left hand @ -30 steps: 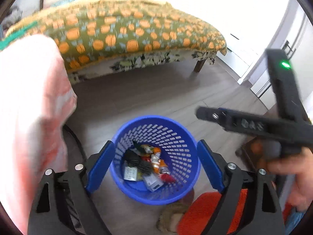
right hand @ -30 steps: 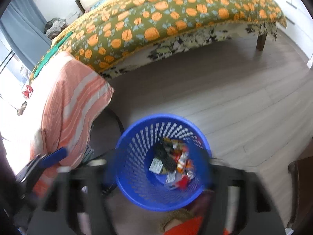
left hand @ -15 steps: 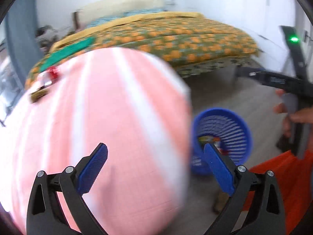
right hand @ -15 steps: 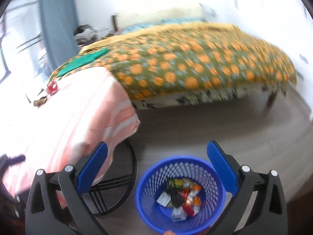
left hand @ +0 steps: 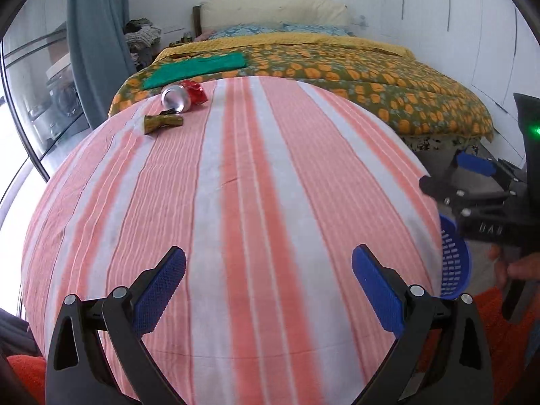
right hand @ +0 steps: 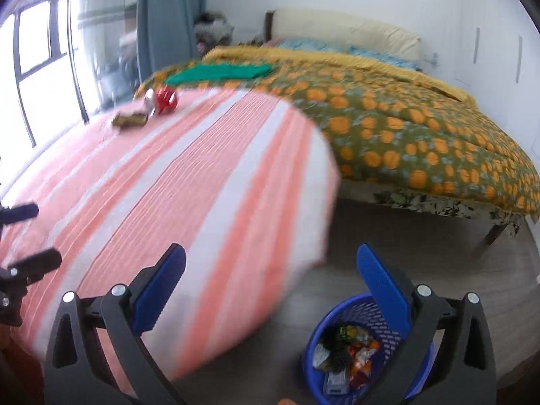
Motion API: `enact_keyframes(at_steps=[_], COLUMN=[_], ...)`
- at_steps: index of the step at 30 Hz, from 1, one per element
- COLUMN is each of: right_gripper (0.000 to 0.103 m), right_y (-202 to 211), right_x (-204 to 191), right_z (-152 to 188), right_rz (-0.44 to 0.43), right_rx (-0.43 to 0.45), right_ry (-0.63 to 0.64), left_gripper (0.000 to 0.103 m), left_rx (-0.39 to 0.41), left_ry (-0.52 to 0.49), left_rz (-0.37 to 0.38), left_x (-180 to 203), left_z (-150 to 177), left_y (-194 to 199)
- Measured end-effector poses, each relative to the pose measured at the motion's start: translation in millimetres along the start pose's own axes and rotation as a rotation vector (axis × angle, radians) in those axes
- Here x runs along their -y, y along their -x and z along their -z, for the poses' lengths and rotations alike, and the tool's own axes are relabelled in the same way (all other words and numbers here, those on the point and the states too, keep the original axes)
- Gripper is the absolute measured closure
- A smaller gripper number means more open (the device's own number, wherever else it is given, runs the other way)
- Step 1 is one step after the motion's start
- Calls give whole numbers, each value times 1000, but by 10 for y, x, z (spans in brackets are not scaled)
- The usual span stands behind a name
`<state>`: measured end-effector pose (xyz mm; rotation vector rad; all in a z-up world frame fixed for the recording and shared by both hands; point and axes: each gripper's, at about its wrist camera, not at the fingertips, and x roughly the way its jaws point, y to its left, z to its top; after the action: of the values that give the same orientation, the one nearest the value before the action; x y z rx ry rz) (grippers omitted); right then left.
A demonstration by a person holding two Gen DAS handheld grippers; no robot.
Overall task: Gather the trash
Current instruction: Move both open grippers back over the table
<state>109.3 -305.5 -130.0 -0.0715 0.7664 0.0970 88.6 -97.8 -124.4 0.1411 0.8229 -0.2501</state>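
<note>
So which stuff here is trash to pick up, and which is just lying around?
Job:
can
red wrapper
green wrapper
basket

Just there:
striped cloth
green cloth
bed
pillow
curtain

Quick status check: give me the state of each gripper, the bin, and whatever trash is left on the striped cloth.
left gripper: open, empty, over the striped cloth
right gripper: open, empty
blue basket: upright on the floor, holding wrappers
crushed can: lying on its side at the cloth's far end
green-brown wrapper: lying flat beside the can
</note>
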Motion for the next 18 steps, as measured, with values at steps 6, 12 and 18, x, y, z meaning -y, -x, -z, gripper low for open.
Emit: enact_keyframes(at_steps=[6,12,18], right_gripper=[4,4,5], right_y=[-338,-947,-1161], right_x=[-434,-867,-876], right_z=[-364,-700,-678], right_rz=[-61,-34,-53], right_rx=[-121,-157,-201], right_ry=[-66,26,15], left_gripper=[6,6,6], left_rx=[-95,-59,-139], left_ry=[138,148,120], left_rz=[59,-25,-49], left_x=[-371,-625,-943], left_z=[48,52,7], left_y=[-215,-201,-387])
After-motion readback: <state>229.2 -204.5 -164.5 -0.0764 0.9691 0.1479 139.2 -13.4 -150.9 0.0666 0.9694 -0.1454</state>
